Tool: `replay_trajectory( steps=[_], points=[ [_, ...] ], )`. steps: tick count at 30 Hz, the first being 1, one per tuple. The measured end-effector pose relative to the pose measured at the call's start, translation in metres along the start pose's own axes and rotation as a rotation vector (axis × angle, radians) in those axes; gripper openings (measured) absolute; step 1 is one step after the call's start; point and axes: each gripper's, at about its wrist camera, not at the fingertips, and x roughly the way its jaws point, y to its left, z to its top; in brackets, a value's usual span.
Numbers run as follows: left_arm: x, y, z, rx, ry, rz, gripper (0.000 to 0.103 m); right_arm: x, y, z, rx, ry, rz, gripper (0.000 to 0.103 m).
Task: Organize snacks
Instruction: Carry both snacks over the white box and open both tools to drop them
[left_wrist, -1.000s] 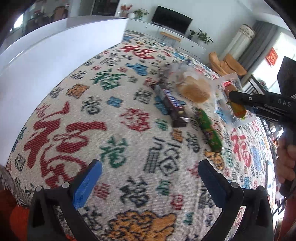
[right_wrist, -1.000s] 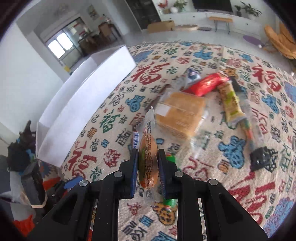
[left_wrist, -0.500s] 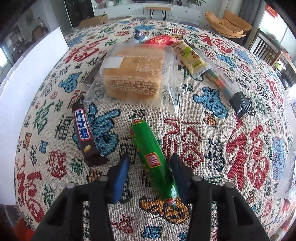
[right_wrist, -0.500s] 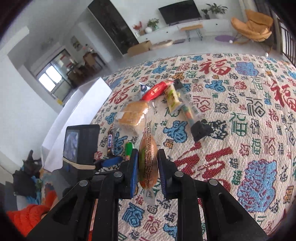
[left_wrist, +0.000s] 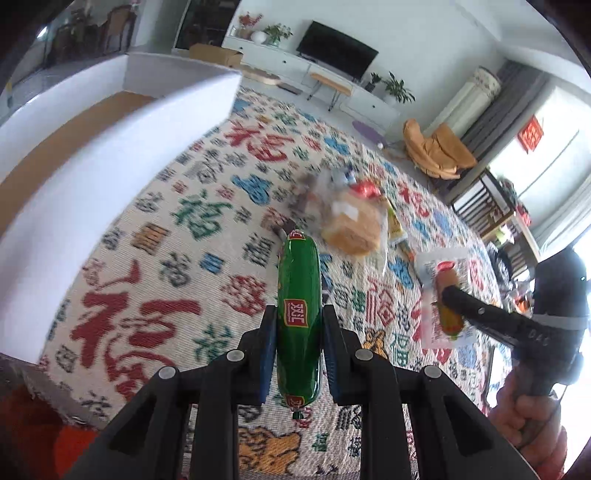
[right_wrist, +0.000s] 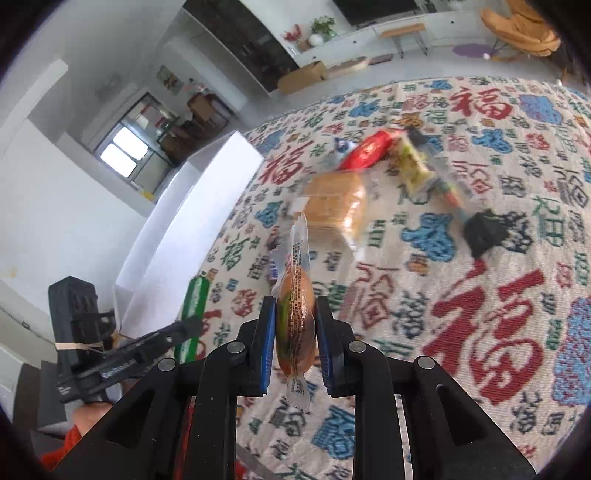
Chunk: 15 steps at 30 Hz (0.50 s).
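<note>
Left gripper (left_wrist: 298, 332) fingers clamped on green sausage (left_wrist: 298, 295), lifted above patterned surface (left_wrist: 155, 332), white box (left_wrist: 110, 177) off to left. Right gripper (right_wrist: 294, 328) fingers pinch clear-wrapped snack (right_wrist: 295, 317) edge-on, also aloft. Risk: slick sausage casing sliding out lengthwise; thin wrapper slipping. Remaining pile, bread pack (right_wrist: 334, 199) included, motion-blurred; labels unreadable. Box interior mostly out of view.

Left gripper (left_wrist: 298, 321) has lifted the green sausage (left_wrist: 298, 314).
</note>
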Motion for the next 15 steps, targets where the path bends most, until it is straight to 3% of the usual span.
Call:
replay_trajectory(
  steps=[3, 6, 11, 12, 13, 14, 15],
  points=[
    [-0.051, 0.045, 0.026, -0.058, -0.096, 0.042, 0.023, 0.027, 0.052, 0.016, -0.058, 0.010, 0.081, 0.021],
    [-0.086, 0.100, 0.051, -0.120, -0.170, 0.150, 0.023, 0.058, 0.118, 0.040, -0.124, 0.015, 0.167, 0.021],
    [-0.102, 0.180, 0.081, -0.165, -0.205, 0.362, 0.023, 0.125, 0.228, 0.068, -0.214, 0.023, 0.252, 0.022],
    [-0.103, 0.191, 0.084, -0.168, -0.203, 0.408, 0.027, 0.138, 0.245, 0.071, -0.231, 0.016, 0.246, 0.026],
    [-0.101, 0.202, 0.086, -0.170, -0.194, 0.442, 0.042, 0.149, 0.259, 0.073, -0.244, 0.006, 0.234, 0.040],
    [-0.100, 0.211, 0.086, -0.173, -0.185, 0.471, 0.066, 0.157, 0.268, 0.075, -0.253, -0.003, 0.227, 0.053],
    [-0.102, 0.217, 0.083, -0.173, -0.189, 0.498, 0.077, 0.161, 0.273, 0.075, -0.257, -0.020, 0.216, 0.068]
  ],
)
